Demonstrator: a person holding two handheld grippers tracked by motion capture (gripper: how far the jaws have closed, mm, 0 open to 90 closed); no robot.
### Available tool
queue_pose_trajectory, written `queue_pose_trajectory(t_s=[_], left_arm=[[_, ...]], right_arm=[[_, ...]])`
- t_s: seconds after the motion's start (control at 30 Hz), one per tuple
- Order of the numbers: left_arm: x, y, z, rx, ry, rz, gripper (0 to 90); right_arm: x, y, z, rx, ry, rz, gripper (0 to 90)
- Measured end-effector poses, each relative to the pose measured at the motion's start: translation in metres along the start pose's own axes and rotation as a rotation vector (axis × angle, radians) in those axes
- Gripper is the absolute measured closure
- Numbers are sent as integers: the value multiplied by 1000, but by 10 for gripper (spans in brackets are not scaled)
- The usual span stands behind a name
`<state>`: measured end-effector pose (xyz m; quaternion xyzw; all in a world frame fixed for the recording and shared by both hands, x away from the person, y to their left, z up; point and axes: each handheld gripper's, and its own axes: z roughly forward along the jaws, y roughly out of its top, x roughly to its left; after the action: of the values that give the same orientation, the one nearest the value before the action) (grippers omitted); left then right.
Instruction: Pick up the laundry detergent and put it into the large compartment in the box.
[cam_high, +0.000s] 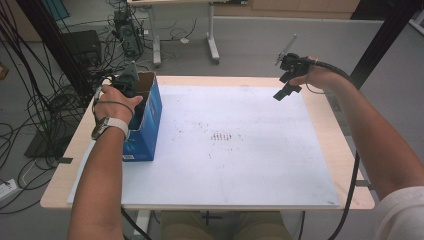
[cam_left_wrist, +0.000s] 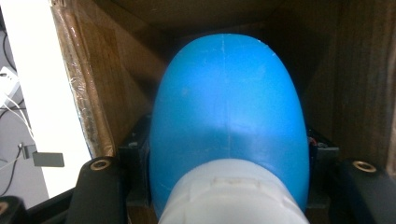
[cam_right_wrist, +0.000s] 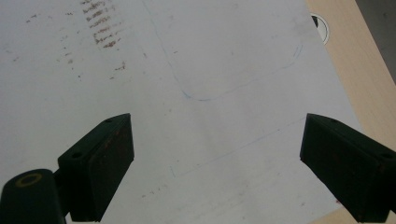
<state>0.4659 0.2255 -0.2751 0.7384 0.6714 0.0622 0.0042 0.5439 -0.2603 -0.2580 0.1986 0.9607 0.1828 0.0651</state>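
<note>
Clamped on either flank of a blue bottle (cam_left_wrist: 229, 121), the left gripper (cam_left_wrist: 229, 196) had its jaws pressed against the plastic just above the bottle's white cap (cam_left_wrist: 233, 196), which sat nearest the camera. The bottle's rounded end pointed down into a brown cardboard interior, so it lay within the mouth of the blue box (cam_high: 145, 125) that stood at the left edge of the table (cam_high: 320, 95). From above, the left hand (cam_high: 116, 102) was at the open top of that box, the gripper sunk partly inside.

The right gripper (cam_high: 286, 85) hung over the far right of the white sheet (cam_high: 225, 160), jaws spread wide with nothing between them, one black pad (cam_right_wrist: 105, 163) well apart from the other and bare paper beneath.

I judged the job to be mid-course: the bottle was gripped and in the box's opening, but whether it was going in or coming out I could not tell. Either way, the grasp had not been released and the right hand had no part yet.
</note>
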Motion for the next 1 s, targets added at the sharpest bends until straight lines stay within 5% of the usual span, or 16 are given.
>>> queue_pose_trajectory(t_s=[1.0], left_arm=[[0, -1, -2, 0, -23, -1, 328]], right_arm=[[1, 0, 0, -2, 1, -3, 97]])
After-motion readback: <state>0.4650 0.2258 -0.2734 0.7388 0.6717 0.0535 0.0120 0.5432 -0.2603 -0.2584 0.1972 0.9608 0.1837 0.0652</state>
